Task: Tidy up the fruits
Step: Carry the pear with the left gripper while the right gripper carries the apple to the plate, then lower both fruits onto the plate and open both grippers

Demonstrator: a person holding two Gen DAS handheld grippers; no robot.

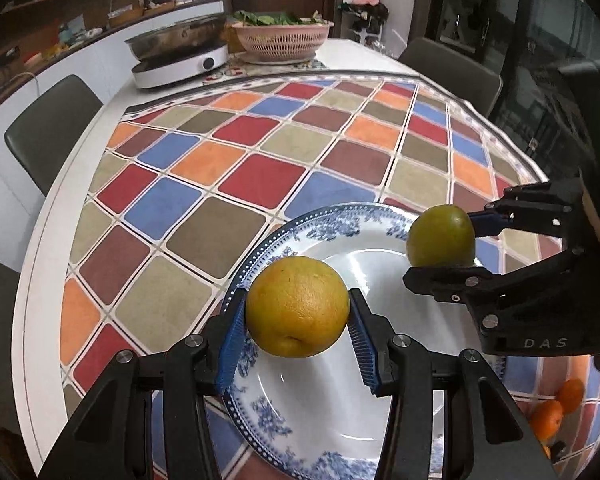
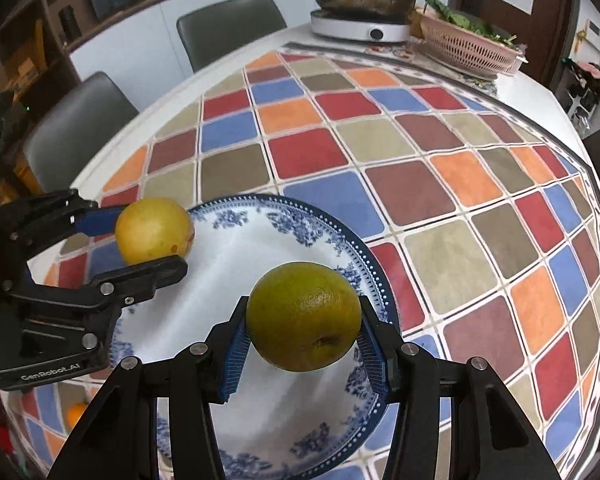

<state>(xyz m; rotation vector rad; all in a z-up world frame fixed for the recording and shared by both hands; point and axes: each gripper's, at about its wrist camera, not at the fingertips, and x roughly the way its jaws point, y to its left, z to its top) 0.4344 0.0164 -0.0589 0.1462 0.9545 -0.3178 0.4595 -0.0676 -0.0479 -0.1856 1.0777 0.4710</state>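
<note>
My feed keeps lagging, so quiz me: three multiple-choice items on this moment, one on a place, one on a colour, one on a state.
1. Where is the basket of greens?
A. at the far end of the table, beside the cooker
B. on the plate
C. on a chair

2. What colour is the fruit in the right claw?
A. red
B. green
C. purple

3. How is the yellow fruit held?
A. lying loose on the plate
B. clamped in the left claw above the plate
C. resting on the cloth

Key: 1 A, it stands next to the cooker at the far end; 2 B, its skin is green; 3 B, both blue pads press its sides.
</note>
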